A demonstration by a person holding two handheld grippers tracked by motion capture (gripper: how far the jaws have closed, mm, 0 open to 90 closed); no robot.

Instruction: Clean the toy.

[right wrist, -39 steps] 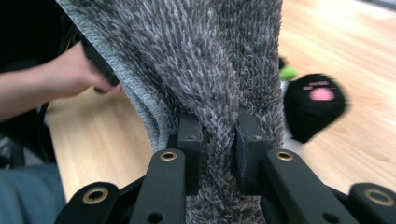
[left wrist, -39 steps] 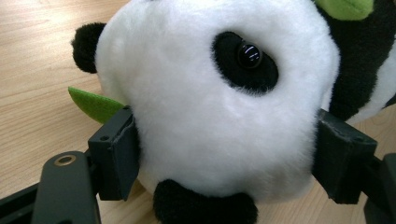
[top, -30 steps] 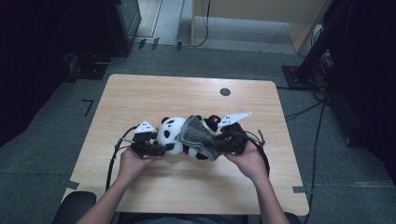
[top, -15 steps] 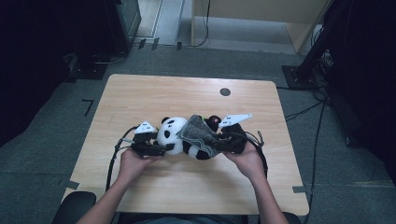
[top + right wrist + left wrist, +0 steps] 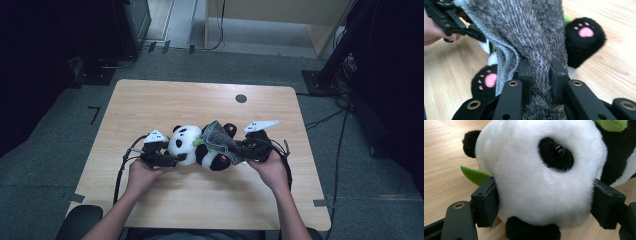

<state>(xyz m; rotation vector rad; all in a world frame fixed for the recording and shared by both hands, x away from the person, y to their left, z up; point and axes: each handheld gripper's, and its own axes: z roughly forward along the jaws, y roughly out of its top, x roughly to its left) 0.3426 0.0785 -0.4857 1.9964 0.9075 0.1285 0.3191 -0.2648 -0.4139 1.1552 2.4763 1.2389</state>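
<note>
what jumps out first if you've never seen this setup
The plush panda lying near the middle of the wooden table grabs the eye first, its white head squeezed between the jaws of the left gripper. Next comes the fuzzy grey cloth draped over the panda's body, pinched by the right gripper, with two black paws with pink pads poking out on either side in the right gripper view.

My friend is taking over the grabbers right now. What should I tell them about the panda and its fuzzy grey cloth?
Left gripper: jaws clamped on the panda's white head, holding it lying on the table.
Right gripper: shut on a fold of the grey fuzzy cloth, which lies over the panda's body above its pink-padded feet.
Done: both grips are set.
Left: probably working the cloth along the body; which way is unclear.
</note>
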